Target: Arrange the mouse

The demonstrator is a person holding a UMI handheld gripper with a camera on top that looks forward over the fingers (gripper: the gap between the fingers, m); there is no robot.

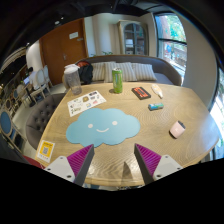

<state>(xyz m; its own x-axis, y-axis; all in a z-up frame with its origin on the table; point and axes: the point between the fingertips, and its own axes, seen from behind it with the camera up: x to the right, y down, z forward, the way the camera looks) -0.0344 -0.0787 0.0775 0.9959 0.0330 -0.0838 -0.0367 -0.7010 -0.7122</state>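
Cloud-shaped blue mat (103, 125) (smooth), round wooden table (175, 105), fingers (112, 160) apart

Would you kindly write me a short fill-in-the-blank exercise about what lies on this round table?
1. The blue mat just ahead of the claw is shaped like a ____.
2. The bottle at the table's far side is coloured ____.
3. The claw's fingers stand ____, holding nothing.

Missing words: cloud; green; open

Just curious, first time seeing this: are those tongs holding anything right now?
Nothing is held. The tongs are open, hovering empty above the blue cloud-shaped mat on the wooden table.
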